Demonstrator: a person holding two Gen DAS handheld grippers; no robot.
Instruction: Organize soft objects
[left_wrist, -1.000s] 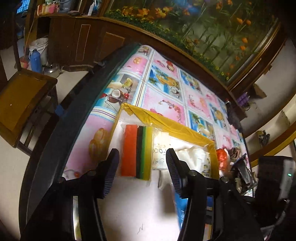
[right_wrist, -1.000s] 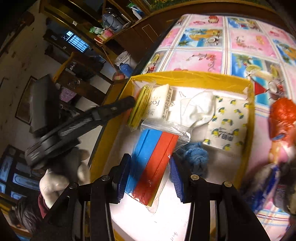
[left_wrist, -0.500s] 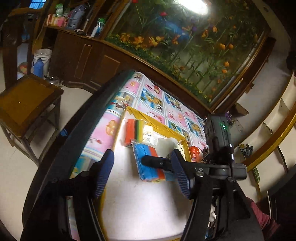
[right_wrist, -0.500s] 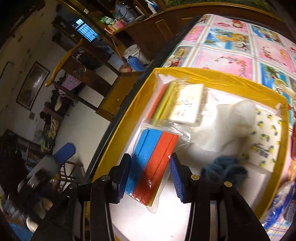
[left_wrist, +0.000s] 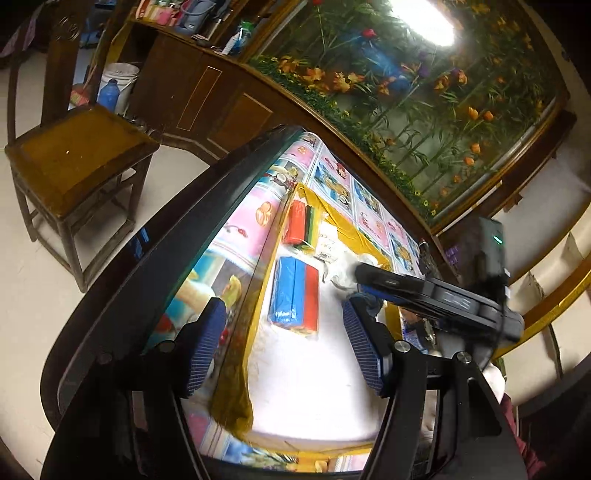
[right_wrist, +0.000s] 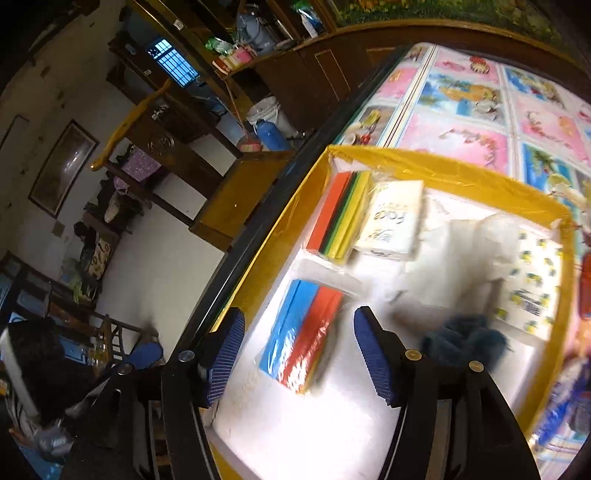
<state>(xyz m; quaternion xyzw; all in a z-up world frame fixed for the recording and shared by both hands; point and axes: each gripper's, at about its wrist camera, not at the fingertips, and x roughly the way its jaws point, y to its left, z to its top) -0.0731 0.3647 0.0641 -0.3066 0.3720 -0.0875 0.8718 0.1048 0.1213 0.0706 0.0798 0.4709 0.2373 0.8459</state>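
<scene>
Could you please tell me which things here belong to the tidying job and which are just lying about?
Job: blue-red pack, striped pack, tissue pack, blue cloth, patterned pack, yellow-rimmed tray.

Lying about: chair, bucket, blue bottle.

Sponge pack (right_wrist: 301, 332) in tray (right_wrist: 443, 168), second pack (right_wrist: 338, 216) behind, tissues (right_wrist: 393, 223) beside

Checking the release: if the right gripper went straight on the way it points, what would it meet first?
Probably the blue and red packet, lying between the opening jaws of the right gripper, pads clear; depth is uncertain.
</scene>
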